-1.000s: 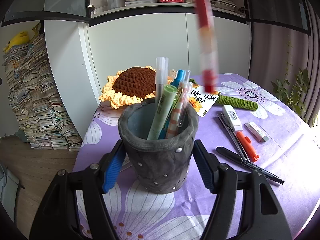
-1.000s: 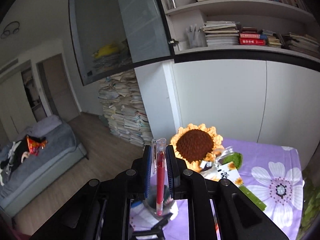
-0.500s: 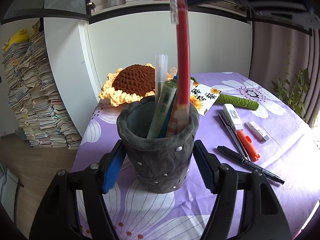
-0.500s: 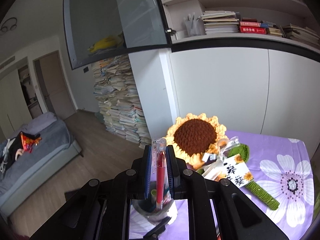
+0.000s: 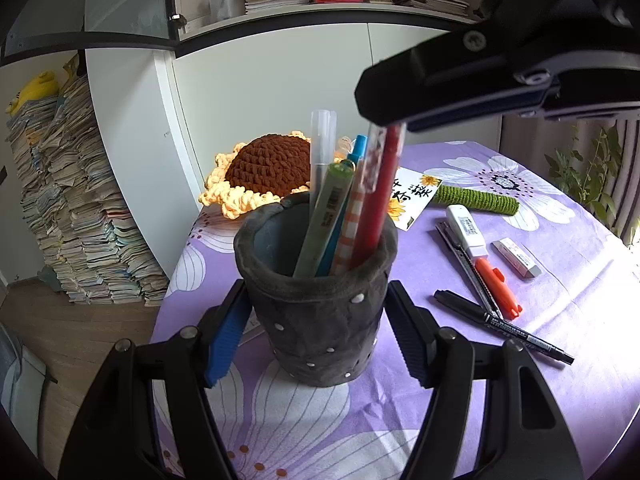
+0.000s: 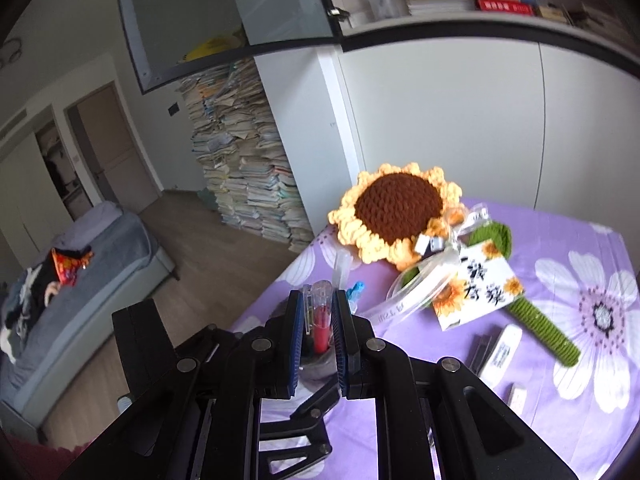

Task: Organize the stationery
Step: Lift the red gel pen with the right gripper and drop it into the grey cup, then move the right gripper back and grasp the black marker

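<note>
Now, label by label:
Pen holder: the dark grey pen holder [image 5: 320, 312] stands upright on the purple flowered tablecloth [image 5: 560, 280], near the table's 9 o'clock edge, where the cloth drops to wooden floor.
Left gripper: the left gripper [image 5: 316, 328] has its jaws spread either side of the holder; a sliver of gap shows at each blue pad, so whether they touch the wall I cannot tell.
Right gripper: the right gripper [image 6: 316, 328] is closed on the red pen [image 5: 376, 196], pads pinching its clear-capped top.
Red pen: its lower half is inside the holder, at the 3 o'clock side of the rim, leaning against the checked pen [image 5: 352, 224], green pen [image 5: 324, 220], blue pen [image 5: 356, 152] and frosted pen [image 5: 320, 148].
Free room: the holder's 9 o'clock half is open; bare cloth lies at 6 o'clock.
Neighbours: at 3 o'clock lie a black marker [image 5: 500, 324], orange pen [image 5: 496, 288], white corrector [image 5: 466, 230] and eraser [image 5: 516, 258]; a crochet sunflower [image 5: 268, 168] sits at 12 o'clock.
Hidden: pen tips inside the holder cannot be seen; in the right wrist view the holder is almost wholly behind the fingers.
</note>
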